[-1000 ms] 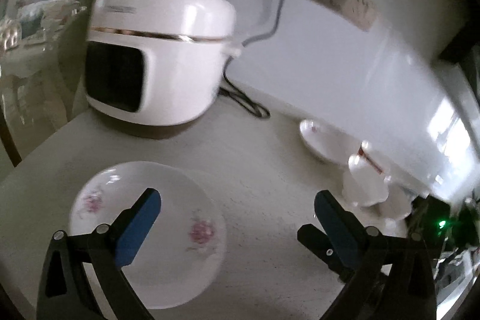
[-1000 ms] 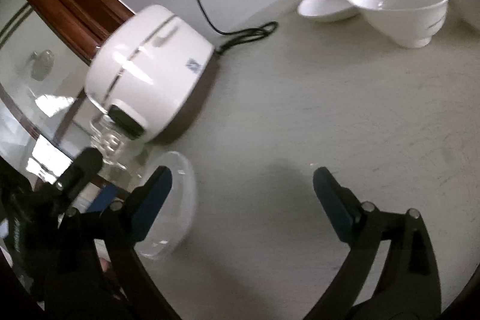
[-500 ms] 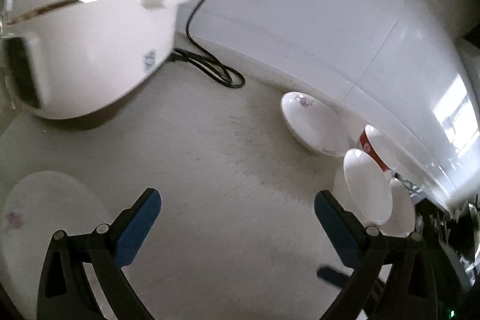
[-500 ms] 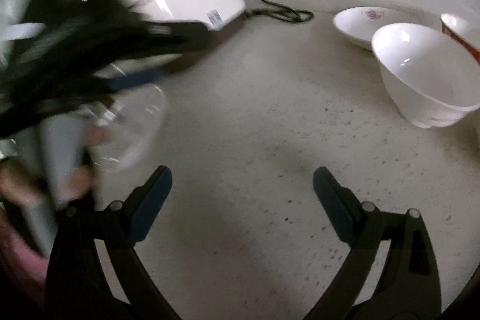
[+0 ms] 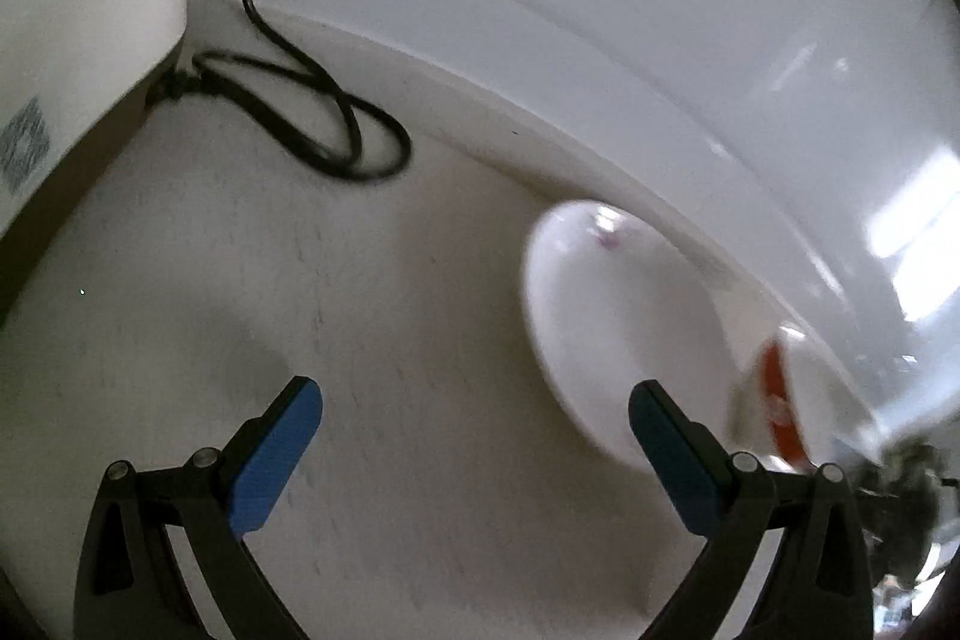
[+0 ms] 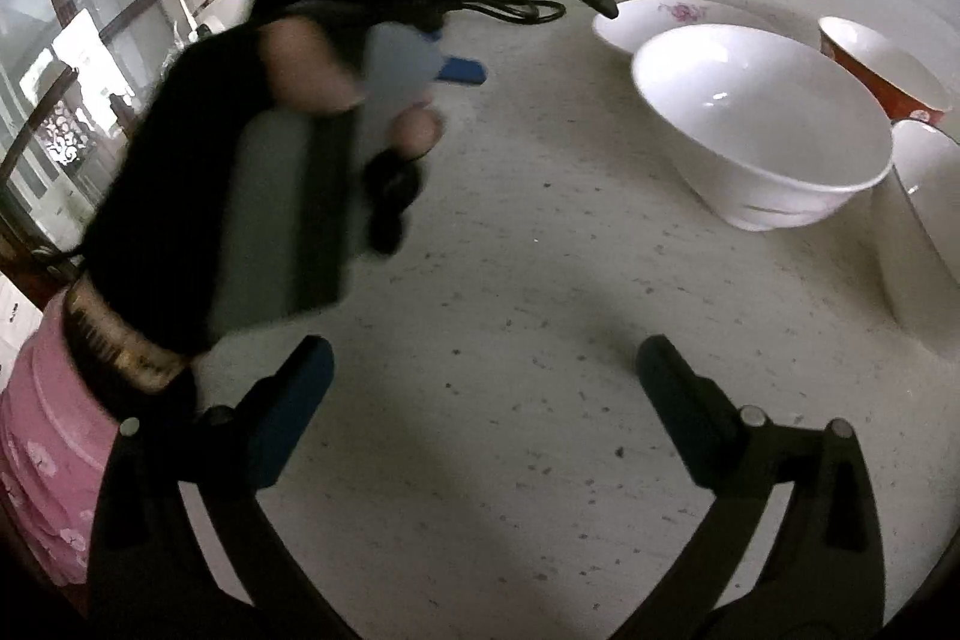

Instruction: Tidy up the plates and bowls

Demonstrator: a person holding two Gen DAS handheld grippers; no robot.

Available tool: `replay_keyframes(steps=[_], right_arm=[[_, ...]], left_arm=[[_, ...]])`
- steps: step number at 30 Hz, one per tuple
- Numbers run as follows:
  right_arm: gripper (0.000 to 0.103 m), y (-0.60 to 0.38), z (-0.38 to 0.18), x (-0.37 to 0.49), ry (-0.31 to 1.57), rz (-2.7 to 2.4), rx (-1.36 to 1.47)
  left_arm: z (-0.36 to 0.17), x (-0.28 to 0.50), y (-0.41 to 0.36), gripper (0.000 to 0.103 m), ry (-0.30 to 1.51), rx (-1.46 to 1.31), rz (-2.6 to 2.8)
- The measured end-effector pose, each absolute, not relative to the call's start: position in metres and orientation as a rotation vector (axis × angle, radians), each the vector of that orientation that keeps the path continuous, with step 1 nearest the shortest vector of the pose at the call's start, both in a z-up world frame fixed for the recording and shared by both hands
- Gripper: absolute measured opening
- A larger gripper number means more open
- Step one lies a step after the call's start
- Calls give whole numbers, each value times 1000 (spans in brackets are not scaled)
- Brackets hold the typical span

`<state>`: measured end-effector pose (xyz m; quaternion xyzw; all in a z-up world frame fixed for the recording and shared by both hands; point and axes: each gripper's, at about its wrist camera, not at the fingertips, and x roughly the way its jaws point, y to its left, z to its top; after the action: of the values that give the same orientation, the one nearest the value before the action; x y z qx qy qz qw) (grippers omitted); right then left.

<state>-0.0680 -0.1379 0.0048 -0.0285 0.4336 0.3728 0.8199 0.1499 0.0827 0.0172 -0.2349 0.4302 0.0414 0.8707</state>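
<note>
In my left wrist view, the white cooker (image 5: 72,40) filled the upper left, its black cord (image 5: 312,112) looped on the tabletop (image 5: 420,280) just right of it. My left tongs (image 5: 474,436) stood wide apart at the bottom, gripping nothing. A flowered plate (image 5: 612,316) lay right of centre against the wall, with a red bowl (image 5: 780,400) blurred beyond it.

In my right wrist view, my gloved left hand (image 6: 198,196) filled the left. My right tongs (image 6: 486,400), jaws just widened, gaped over bare tabletop, empty. A large white bowl (image 6: 762,124) sat upper right, the flowered plate behind it, the red bowl farther right.
</note>
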Motion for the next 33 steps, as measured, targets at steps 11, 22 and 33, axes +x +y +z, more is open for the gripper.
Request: replay_keyframes(steps=[11,22,33], right_arm=[[103,-140,7,-74,930,789,-75],[103,-144,6,-66,927,772,-73],[103,-144,6,-66,924,771,-78]], left_arm=[[14,173,57,103,861,-298,221],[16,157,44,103,888,-134,341],[18,82,64,103,952,-219,352]])
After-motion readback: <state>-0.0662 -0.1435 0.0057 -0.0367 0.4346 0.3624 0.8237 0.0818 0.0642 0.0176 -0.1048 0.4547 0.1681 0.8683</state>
